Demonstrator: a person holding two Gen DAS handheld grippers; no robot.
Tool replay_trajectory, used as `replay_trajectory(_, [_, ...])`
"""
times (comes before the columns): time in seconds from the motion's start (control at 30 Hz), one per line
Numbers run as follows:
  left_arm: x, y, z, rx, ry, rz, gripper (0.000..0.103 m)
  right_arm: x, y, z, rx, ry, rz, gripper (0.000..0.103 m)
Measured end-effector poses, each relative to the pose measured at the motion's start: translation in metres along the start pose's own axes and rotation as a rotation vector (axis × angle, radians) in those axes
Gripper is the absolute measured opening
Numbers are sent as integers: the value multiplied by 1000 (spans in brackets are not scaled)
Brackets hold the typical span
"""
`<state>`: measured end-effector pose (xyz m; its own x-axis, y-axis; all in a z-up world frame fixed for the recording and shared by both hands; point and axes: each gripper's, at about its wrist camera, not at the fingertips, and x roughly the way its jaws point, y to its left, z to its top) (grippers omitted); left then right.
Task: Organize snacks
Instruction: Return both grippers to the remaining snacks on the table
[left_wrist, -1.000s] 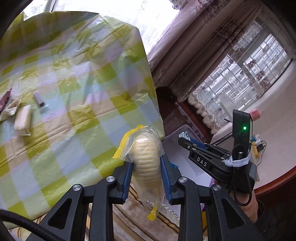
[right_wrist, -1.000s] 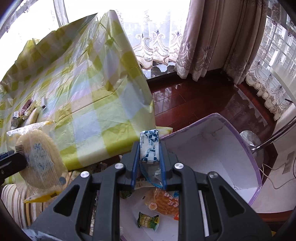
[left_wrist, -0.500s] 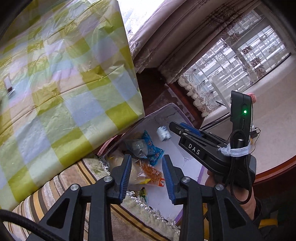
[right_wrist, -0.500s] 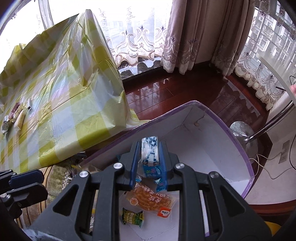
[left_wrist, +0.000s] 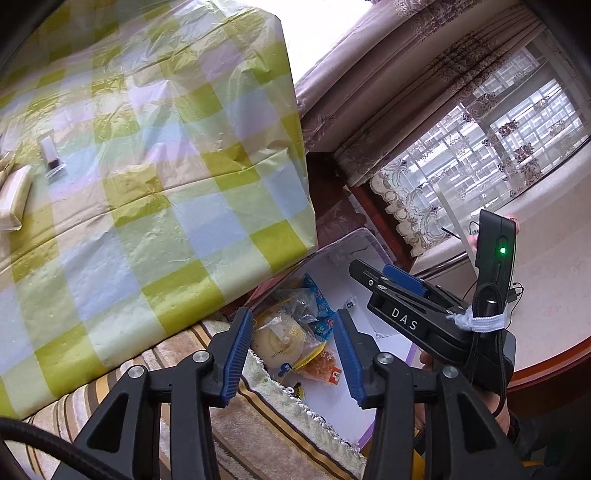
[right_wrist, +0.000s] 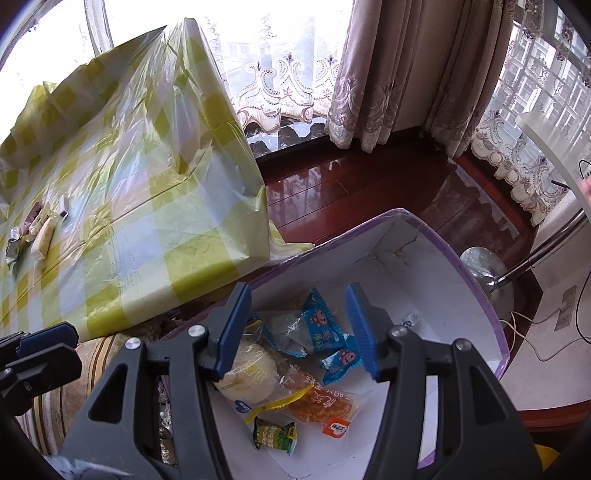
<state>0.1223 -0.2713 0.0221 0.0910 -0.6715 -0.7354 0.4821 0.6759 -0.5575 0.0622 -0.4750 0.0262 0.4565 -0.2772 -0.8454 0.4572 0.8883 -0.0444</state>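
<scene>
A white box with a purple rim (right_wrist: 480, 302) stands on the floor beside the table and holds several snacks: a round pale bun in clear wrap (right_wrist: 249, 371), blue packets (right_wrist: 325, 334), an orange snack bag (right_wrist: 325, 404), a green packet (right_wrist: 275, 435) and a small white-blue packet (right_wrist: 408, 318). My right gripper (right_wrist: 301, 328) is open and empty above the box. My left gripper (left_wrist: 293, 354) is open and empty above the box's near end, over the bun (left_wrist: 282, 343). The right gripper also shows in the left wrist view (left_wrist: 391, 280).
The table with a yellow-green checked cloth (left_wrist: 147, 184) stands left of the box; a few wrapped snacks (left_wrist: 14, 195) lie on its far left. A striped fringed rug (left_wrist: 258, 424) lies at the box's near side. Curtains (right_wrist: 388, 74), dark wood floor and a chrome stand base (right_wrist: 487, 273) are beyond.
Both grippers moved over the box and opened. The bun left the left gripper and the white-blue packet left the right gripper; both now lie in the box.
</scene>
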Motion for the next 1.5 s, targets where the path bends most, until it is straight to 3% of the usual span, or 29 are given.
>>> replay_trajectory(0.73, [-52, 65, 18, -70, -168, 134, 47, -9, 70, 14, -108, -20, 73, 62])
replay_trajectory(1.33, [-141, 196, 32, -243, -357, 310, 47, -13, 181, 31, -216, -66, 175, 66])
replay_trajectory(1.5, [-157, 227, 36, -230, -385, 374, 47, -15, 211, 38, -246, -86, 200, 68])
